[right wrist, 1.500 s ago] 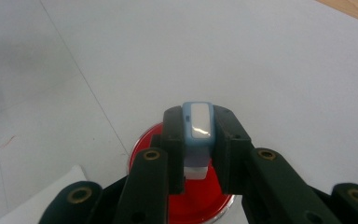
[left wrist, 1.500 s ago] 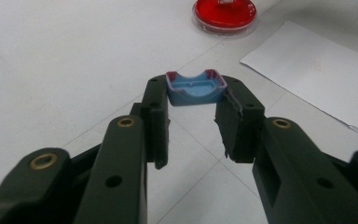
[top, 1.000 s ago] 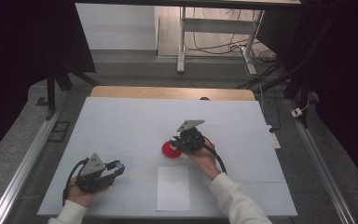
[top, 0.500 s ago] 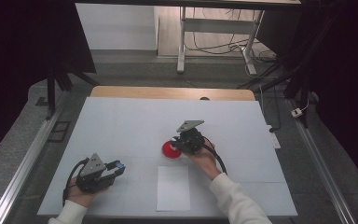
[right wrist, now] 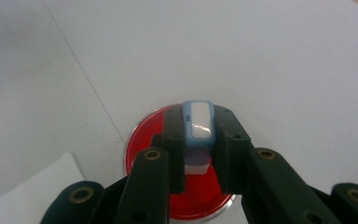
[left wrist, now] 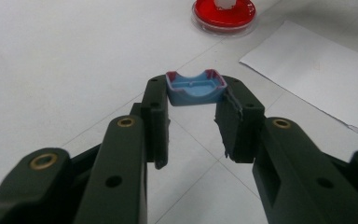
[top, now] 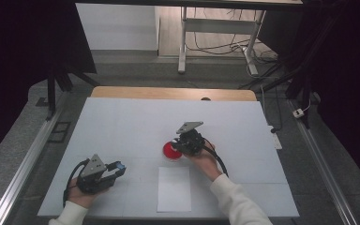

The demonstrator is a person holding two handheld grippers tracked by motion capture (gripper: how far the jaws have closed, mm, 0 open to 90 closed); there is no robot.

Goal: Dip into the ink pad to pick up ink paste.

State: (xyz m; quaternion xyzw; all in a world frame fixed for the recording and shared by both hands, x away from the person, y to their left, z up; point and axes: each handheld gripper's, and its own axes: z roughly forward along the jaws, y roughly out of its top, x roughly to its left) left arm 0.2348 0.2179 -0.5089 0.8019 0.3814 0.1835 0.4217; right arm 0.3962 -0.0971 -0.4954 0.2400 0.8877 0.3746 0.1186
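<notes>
My left gripper point(left wrist: 196, 100) is shut on a small blue cap-like piece point(left wrist: 196, 87) with a reddish rim, held low over the white table at the front left point(top: 115, 168). My right gripper point(right wrist: 199, 140) is shut on a light blue and white block point(right wrist: 198, 123), which hangs over a round red dish point(right wrist: 145, 140). In the high view that dish point(top: 170, 151) lies at the table's middle, just left of the right gripper point(top: 182, 144). The left gripper view shows the same dish point(left wrist: 223, 16) farther off with a white piece above it.
A white sheet of paper point(top: 174, 188) lies flat near the front edge between my hands, also seen as the paper point(left wrist: 317, 65) in the left gripper view. The white table top point(top: 136, 122) has a wooden strip point(top: 168, 93) along its far edge. Metal rails run along both sides.
</notes>
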